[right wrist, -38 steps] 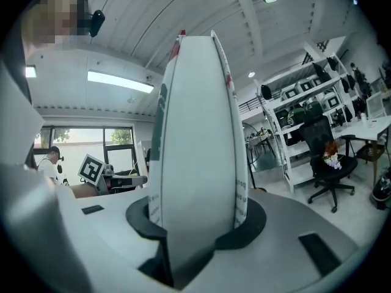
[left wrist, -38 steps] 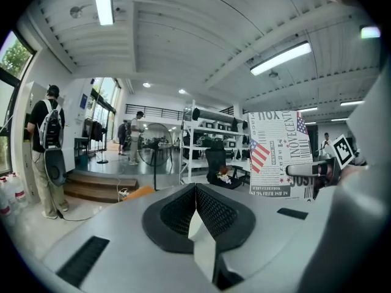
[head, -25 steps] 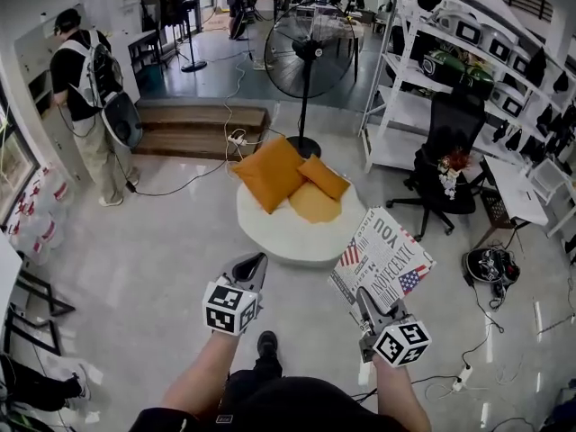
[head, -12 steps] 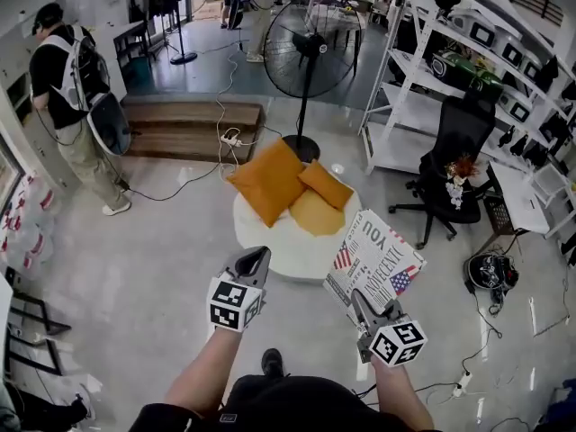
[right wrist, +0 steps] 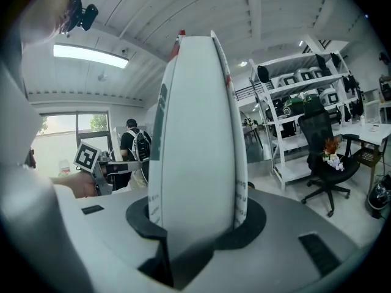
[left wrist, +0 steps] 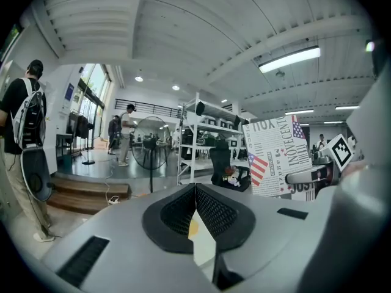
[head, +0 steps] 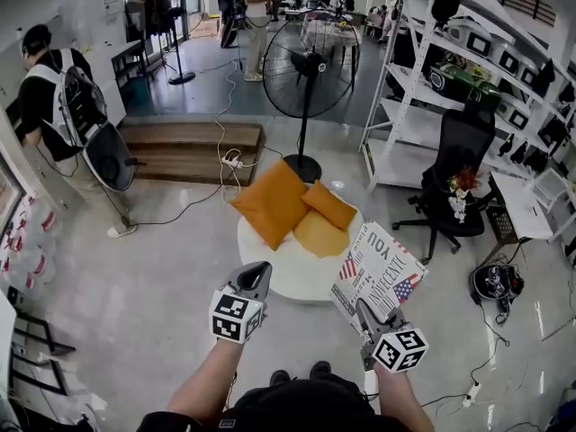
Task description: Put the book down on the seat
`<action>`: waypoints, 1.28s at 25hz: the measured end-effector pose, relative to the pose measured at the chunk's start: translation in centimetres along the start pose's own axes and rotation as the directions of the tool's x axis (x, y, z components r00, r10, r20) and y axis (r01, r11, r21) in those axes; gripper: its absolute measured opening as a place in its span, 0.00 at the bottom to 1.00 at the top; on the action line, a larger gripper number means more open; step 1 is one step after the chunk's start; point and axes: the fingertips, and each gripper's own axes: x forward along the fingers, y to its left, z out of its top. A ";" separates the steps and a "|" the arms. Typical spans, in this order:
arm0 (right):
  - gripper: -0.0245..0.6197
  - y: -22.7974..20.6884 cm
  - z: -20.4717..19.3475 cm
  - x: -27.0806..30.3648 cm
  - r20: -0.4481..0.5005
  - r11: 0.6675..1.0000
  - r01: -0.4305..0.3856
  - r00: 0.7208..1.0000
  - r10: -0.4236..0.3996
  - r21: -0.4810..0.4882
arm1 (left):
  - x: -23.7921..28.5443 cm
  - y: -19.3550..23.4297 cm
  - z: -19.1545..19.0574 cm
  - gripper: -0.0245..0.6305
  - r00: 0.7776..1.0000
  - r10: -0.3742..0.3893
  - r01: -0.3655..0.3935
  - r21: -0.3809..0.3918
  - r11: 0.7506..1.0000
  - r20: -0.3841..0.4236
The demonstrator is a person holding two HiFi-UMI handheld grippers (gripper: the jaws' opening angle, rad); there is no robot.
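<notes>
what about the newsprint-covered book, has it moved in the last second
Yes, slightly forward. Held in the right tool, the newsprint-covered book now overlaps more of the right rim of the round white seat than before.

A white book (head: 378, 273) carries black type and red, white and blue flag patches; orange cushions (head: 273, 201) lie on the white seat (head: 297, 279).

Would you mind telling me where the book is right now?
In the head view the book is at lower right, clamped in the right gripper, in the air by the right edge of the white seat.
</notes>
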 end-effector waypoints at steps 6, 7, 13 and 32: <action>0.28 -1.4 0.7 2.8 0.012 0.999 -0.034 0.999 0.034 0.010 | 2.1 0.8 0.2 0.04 1.000 0.014 -0.014 0.007 1.000 -0.018; 0.28 -1.7 0.9 3.4 0.015 0.999 -0.042 0.999 0.042 0.014 | 2.6 0.9 0.2 0.04 1.000 0.018 -0.018 0.006 1.000 -0.022; 0.28 -6.3 2.4 7.4 0.029 0.996 -0.086 0.996 0.085 0.034 | 7.8 1.3 1.5 0.04 0.998 0.042 -0.041 0.007 0.999 -0.040; 0.28 -18.8 6.6 17.3 -0.021 0.979 -0.188 0.982 0.190 0.074 | 23.2 1.9 6.3 0.04 0.992 0.101 -0.100 0.019 0.995 -0.080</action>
